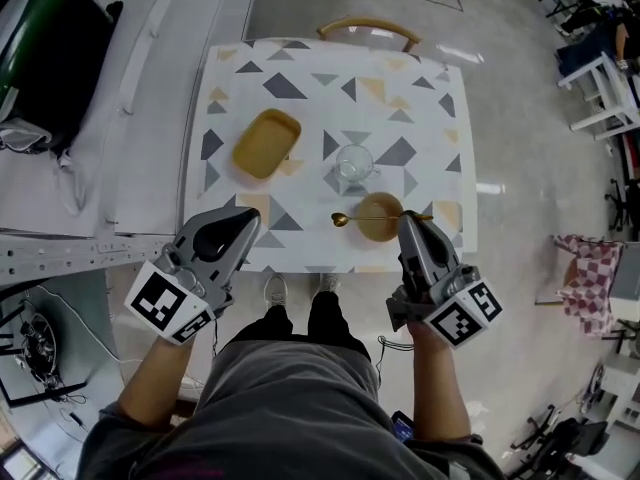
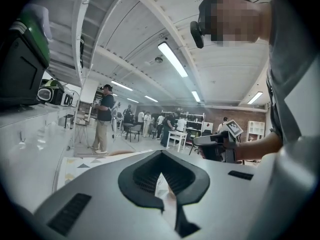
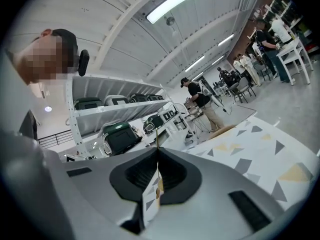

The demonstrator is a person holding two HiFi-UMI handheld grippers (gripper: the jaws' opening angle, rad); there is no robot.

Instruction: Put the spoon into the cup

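A gold spoon (image 1: 342,219) hangs level over the table's near edge, its handle crossing above a brown bowl (image 1: 379,218). My right gripper (image 1: 409,222) is shut on the handle near its end. In the right gripper view the thin handle (image 3: 156,135) sticks up from the closed jaws of the right gripper (image 3: 157,159). The clear glass cup (image 1: 353,162) stands upright just beyond the bowl, near the table's middle. My left gripper (image 1: 246,224) hovers at the near left edge, shut and holding nothing; its closed jaws fill the left gripper (image 2: 161,176) view.
A tan oval dish (image 1: 266,143) lies left of the cup on the triangle-patterned tablecloth (image 1: 300,88). A wooden chair (image 1: 369,30) stands at the far side. Green cases (image 1: 50,48) sit on a shelf at the left. People stand far off in the room (image 2: 104,116).
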